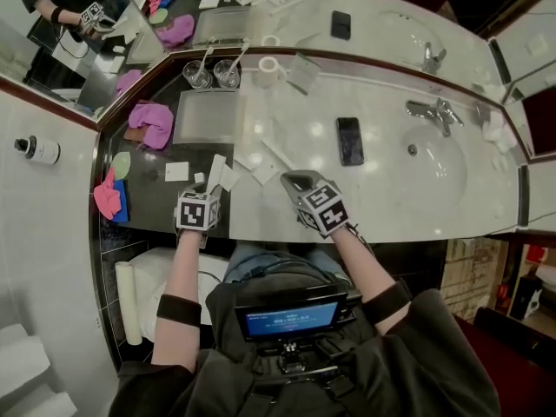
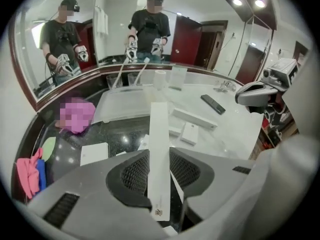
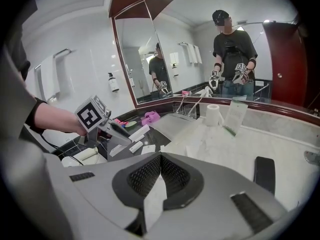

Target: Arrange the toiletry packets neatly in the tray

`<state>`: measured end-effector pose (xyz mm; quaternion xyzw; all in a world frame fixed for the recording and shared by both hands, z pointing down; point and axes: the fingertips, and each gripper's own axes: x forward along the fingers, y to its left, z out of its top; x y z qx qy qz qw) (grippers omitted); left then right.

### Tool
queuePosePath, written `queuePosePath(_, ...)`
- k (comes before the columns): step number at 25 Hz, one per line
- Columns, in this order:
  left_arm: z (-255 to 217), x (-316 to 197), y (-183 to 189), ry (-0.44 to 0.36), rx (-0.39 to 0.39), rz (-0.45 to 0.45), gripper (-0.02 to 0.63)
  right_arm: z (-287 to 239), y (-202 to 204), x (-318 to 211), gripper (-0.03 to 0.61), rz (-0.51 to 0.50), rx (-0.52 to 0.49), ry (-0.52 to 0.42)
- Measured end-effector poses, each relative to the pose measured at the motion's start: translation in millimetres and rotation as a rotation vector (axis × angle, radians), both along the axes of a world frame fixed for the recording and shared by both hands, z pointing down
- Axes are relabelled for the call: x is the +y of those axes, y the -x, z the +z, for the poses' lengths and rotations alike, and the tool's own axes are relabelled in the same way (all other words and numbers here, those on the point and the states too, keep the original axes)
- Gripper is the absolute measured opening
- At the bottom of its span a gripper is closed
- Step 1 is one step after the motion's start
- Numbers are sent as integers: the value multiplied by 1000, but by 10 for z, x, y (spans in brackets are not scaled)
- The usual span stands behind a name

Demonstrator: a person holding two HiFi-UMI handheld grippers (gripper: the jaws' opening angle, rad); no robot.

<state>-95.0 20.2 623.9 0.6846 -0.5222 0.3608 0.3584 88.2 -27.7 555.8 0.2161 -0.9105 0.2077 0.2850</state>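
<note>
marble counter (image 1: 382,207) curves in front of you, with a dark stone stretch at its left end. your left gripper (image 2: 159,155) is clenched on a long white packet (image 2: 160,129), which stands up out of the jaws above that dark stretch, near the counter's front edge. your right gripper (image 3: 159,176) hangs just to the right of it with its jaws pressed together; a white sliver shows behind the tips, and i cannot tell whether it is a packet or the counter. a few small white packets (image 1: 176,171) lie loose on the stone just beyond the two grippers. farther back the frosted tray (image 1: 207,115) sits with a pink cloth (image 1: 152,122) at its left, and a black phone (image 1: 350,140) lies to its right, toward the sink (image 1: 452,176). two glasses (image 1: 213,74) stand behind the tray against the mirror (image 1: 287,11).
</note>
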Motion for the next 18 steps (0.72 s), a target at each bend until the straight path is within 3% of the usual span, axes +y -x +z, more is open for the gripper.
queuePosePath(4, 126, 84, 72, -9, -7, -88, 126, -3, -88, 12, 5, 14, 10, 2)
queuePosePath(10, 266, 127, 180, 23, -40, -147, 126, 16, -143, 2, 5, 33, 15, 3)
queuePosePath(18, 327, 29, 211, 21, 4, -201, 127, 86, -130, 18, 5, 34, 39, 18)
